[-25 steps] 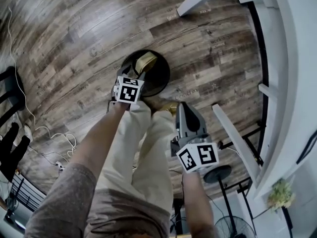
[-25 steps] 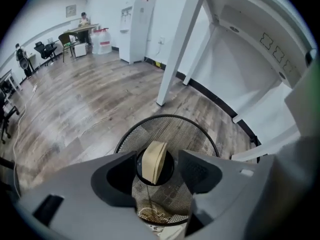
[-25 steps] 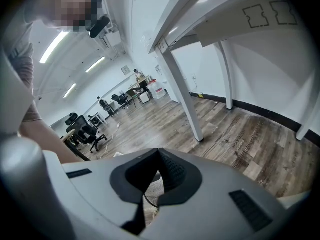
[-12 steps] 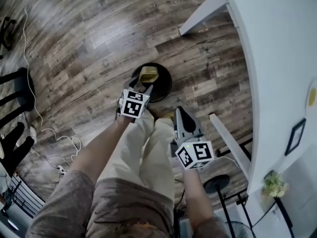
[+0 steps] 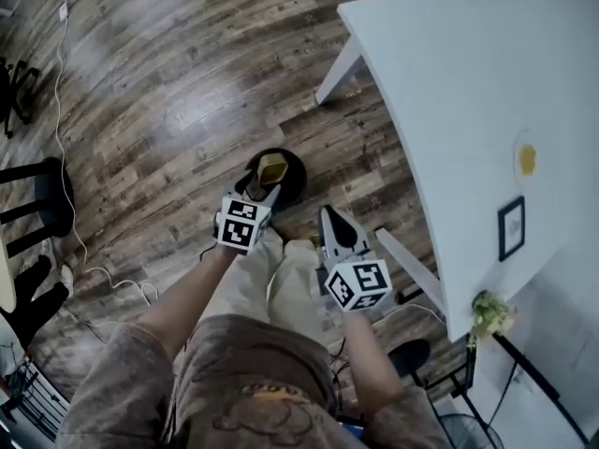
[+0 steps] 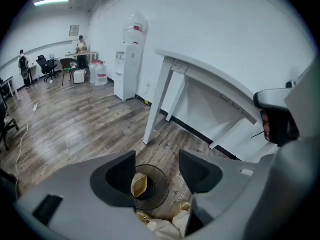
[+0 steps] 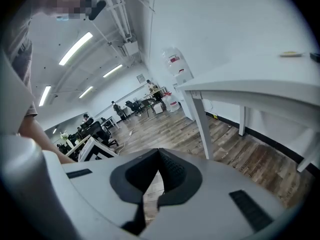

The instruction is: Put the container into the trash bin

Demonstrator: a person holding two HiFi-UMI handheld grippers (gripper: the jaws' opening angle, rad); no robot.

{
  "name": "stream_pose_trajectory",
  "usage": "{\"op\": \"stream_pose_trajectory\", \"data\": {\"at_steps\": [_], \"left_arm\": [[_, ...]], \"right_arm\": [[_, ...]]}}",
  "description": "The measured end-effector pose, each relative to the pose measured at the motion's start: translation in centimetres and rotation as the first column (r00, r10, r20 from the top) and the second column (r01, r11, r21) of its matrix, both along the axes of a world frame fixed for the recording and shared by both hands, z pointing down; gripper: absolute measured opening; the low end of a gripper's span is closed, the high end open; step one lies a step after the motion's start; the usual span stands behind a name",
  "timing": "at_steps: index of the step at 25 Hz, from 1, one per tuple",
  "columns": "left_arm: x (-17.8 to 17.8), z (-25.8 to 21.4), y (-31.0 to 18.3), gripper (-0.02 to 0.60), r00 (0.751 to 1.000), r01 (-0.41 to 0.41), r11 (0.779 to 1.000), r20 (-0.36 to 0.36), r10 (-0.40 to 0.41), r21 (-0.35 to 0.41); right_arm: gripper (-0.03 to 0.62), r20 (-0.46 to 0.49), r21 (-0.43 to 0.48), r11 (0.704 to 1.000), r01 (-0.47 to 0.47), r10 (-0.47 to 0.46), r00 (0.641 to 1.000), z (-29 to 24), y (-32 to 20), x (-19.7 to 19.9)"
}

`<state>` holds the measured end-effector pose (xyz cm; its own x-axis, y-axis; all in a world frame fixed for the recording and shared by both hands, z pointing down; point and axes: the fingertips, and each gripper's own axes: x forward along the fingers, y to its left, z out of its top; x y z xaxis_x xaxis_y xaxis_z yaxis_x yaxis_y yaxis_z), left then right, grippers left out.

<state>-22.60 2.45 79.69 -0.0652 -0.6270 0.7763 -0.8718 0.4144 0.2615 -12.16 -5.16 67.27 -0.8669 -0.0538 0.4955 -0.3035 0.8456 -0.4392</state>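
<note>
1 container (image 5: 270, 166) in 1 trash bin (image 5: 299, 170); left tongs (image 6: 157, 159) apart, right tongs (image 7: 158, 154) together.

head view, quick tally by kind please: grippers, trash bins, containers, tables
grippers: 2 (left gripper, right gripper)
trash bin: 1
container, lying in the bin: 1
white table: 1
total: 5

Bright, even light; heavy fisheye.
Strip lights (image 7: 75, 49) glow upper left in the right gripper view, the right gripper (image 7: 157, 151) soft-edged near the lens; pale sheen on the floor (image 5: 192, 110) upper left in the head view; black corners in both gripper views.
</note>
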Motion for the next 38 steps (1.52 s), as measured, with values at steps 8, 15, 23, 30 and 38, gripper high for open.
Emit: {"op": "stream_pose_trajectory", "data": {"at_steps": [8, 15, 23, 30, 38], "left_arm": [[1.3, -13.6, -1.1, 0.255, 0.999, -0.001, 0.992, 0.039, -0.004, 0.128], [3.2, -24.0, -0.5, 0.255, 0.999, -0.021, 0.970, 0.043, 0.011, 0.242], [5.4, -33.3, -0.4, 0.255, 0.997, -0.072, 0.926, 0.053, 0.057, 0.371], [6.1, -40.1, -0.5, 0.253, 0.990, -0.124, 0.867, 0.117, 0.076, 0.483], [6.2, -44.2, 0.1, 0.245, 0.989, -0.122, 0.809, 0.135, 0.053, 0.575]], "right_arm": [[0.000, 0.022, 0.061, 0.998, -0.015, 0.013, 1.000, -8.5, -1.6, 2.3], [0.000, 0.071, 0.098, 0.995, -0.028, 0.021, 0.997, -14.7, -1.3, 4.4], [0.000, 0.123, 0.171, 0.984, -0.043, 0.022, 0.992, -20.9, -1.3, 6.4], [0.000, 0.214, 0.202, 0.973, -0.109, 0.064, 0.975, -26.1, -2.1, 8.1], [0.000, 0.286, 0.251, 0.958, -0.138, 0.063, 0.956, -29.9, -2.1, 8.4]]}}
